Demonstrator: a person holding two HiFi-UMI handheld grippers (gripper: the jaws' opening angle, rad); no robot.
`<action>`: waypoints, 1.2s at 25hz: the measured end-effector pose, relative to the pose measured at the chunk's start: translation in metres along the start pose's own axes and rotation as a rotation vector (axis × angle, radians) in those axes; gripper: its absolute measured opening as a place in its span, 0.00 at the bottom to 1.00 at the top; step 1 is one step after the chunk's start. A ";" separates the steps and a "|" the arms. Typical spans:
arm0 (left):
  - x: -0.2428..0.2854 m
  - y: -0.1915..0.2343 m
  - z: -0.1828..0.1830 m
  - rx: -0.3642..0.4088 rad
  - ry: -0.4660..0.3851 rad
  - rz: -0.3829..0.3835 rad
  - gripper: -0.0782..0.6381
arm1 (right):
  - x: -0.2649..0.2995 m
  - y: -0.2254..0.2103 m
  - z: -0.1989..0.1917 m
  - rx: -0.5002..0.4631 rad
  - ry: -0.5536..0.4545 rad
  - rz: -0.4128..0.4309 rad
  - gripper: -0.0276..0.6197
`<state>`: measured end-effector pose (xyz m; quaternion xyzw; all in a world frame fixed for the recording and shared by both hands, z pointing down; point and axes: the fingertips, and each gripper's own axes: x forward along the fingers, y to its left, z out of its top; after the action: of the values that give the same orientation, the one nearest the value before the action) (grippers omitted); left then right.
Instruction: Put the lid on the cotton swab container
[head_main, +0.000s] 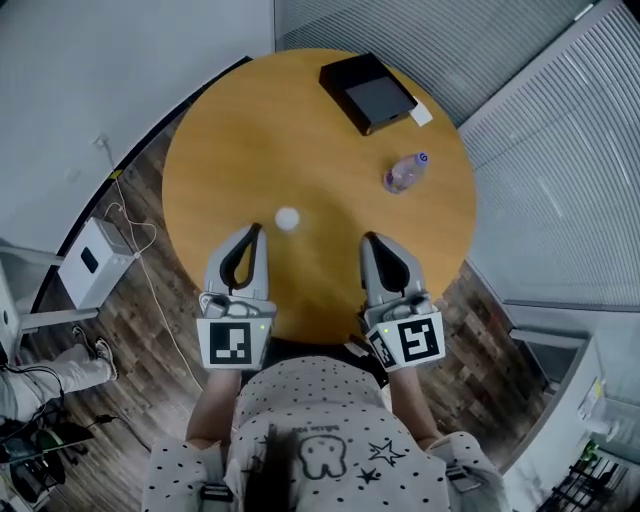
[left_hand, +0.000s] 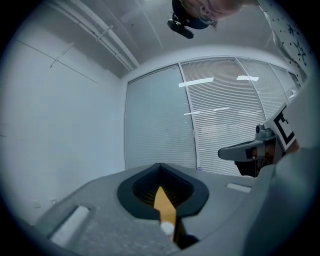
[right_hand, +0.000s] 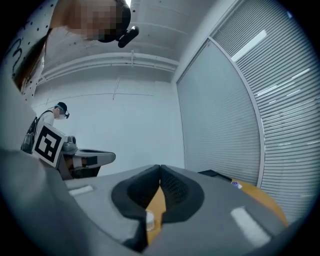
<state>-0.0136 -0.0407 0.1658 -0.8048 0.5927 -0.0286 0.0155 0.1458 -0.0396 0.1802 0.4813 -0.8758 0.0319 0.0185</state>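
- Plainly, the left tool (head_main: 252, 234) hangs level over the near edge of the tabletop (head_main: 210, 150), with its jaws pressed together on nothing; it would have to open before it could pick anything up
- Just ahead, between the two tools, the cotton swab container (head_main: 287, 218) shows as a small white round thing on the bare wood, and neither tool touches it; whether its lid is on cannot be told, and no separate lid shows
- The right tool (head_main: 371, 240) is likewise closed and empty; in my judgement it is best to steady the container with one tool and bring the other squarely down
- Down on the floor at the left sits a white box (head_main: 95, 260) with a cable, well clear
- Farther back, a black box (head_main: 368, 92) and a plastic bottle (head_main: 404, 173) on its side lie well apart from the container, so nothing blocks the reach
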 end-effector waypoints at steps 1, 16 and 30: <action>-0.004 -0.001 0.001 0.004 -0.001 0.000 0.12 | -0.005 0.002 0.001 0.004 -0.003 -0.004 0.05; -0.056 -0.011 -0.012 -0.009 0.012 -0.002 0.12 | -0.051 0.021 -0.017 0.043 0.007 -0.020 0.05; -0.072 -0.021 -0.031 -0.018 0.007 -0.030 0.12 | -0.064 0.029 -0.039 0.067 0.036 -0.022 0.05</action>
<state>-0.0167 0.0349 0.1961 -0.8136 0.5808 -0.0266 0.0058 0.1560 0.0326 0.2142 0.4907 -0.8683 0.0697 0.0184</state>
